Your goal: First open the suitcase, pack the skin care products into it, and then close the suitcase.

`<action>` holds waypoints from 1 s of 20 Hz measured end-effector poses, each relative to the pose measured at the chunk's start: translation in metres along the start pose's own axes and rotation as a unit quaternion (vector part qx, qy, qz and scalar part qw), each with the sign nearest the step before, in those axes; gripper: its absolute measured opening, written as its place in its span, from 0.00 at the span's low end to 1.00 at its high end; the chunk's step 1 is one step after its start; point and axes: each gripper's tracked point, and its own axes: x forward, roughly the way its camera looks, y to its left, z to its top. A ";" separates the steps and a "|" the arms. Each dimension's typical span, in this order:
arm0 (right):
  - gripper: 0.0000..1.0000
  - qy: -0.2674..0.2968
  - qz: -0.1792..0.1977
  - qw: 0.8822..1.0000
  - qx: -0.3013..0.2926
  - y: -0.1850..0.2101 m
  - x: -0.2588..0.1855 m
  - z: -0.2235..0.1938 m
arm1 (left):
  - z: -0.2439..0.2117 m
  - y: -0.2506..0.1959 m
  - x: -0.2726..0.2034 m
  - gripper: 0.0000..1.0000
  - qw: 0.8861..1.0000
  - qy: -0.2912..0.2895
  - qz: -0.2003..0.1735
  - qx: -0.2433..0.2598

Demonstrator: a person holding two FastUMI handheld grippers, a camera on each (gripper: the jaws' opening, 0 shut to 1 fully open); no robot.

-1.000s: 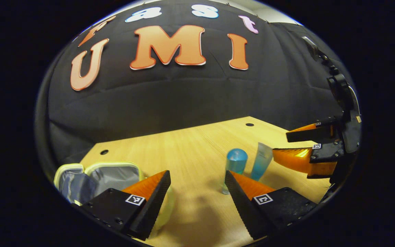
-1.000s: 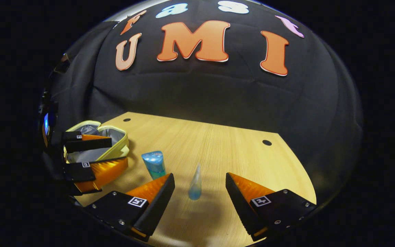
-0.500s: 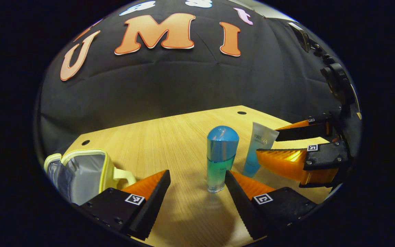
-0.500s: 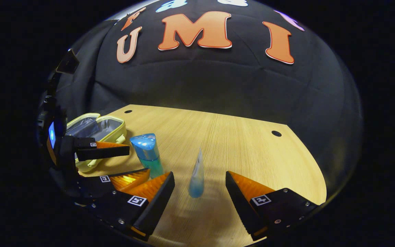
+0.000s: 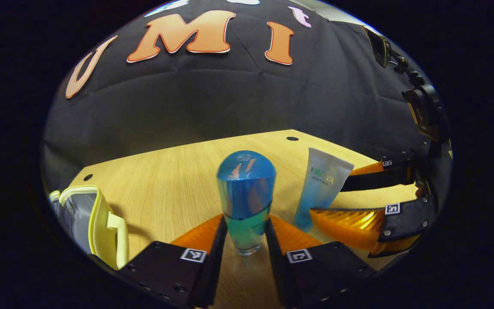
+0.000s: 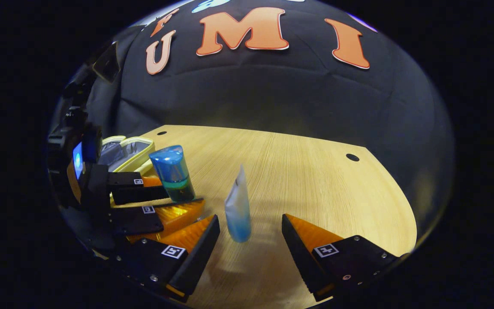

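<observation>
A blue-capped bottle [image 5: 246,189] with teal liquid stands upright on the wooden table [image 5: 174,171]. My left gripper [image 5: 245,221] is shut on its lower body, a finger pressed to each side; the right gripper view shows the same bottle [image 6: 170,169] held by the left gripper [image 6: 182,198]. A white-to-blue tube [image 6: 238,206] stands on its cap between the fingers of my right gripper [image 6: 250,218], which is open and not touching it. In the left gripper view the tube [image 5: 322,184] stands just right of the bottle, with the right gripper [image 5: 328,198] around it.
The small yellow-edged case [image 5: 88,223] lies open at the table's left, its grey lining showing; it lies behind the left gripper as the case [image 6: 129,150] in the right gripper view. Bare tabletop [image 6: 315,184] stretches right and back to the black cloth wall.
My left gripper swung right from the case to the bottle and closed its fingers on it. My right gripper came closer to the tube, still open.
</observation>
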 end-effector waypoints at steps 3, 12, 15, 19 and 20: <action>0.91 0.007 0.015 1.000 0.000 0.003 0.006 -0.004 | 0.004 0.007 0.004 0.44 1.000 0.000 0.011 -0.011; 0.56 0.028 0.041 0.998 0.029 0.014 0.023 -0.007 | 0.049 0.035 -0.022 0.45 0.998 -0.029 0.057 -0.029; 0.42 0.036 0.057 0.996 0.052 0.021 0.023 -0.001 | 0.066 0.050 -0.037 0.45 0.996 -0.036 0.077 -0.032; 0.37 0.018 0.071 0.996 0.057 0.026 0.010 0.026 | 0.084 0.073 -0.063 0.45 0.993 -0.043 0.107 -0.034; 0.42 0.011 0.075 0.996 0.056 0.027 0.005 0.037 | 0.089 0.078 -0.070 0.45 0.992 -0.045 0.114 -0.035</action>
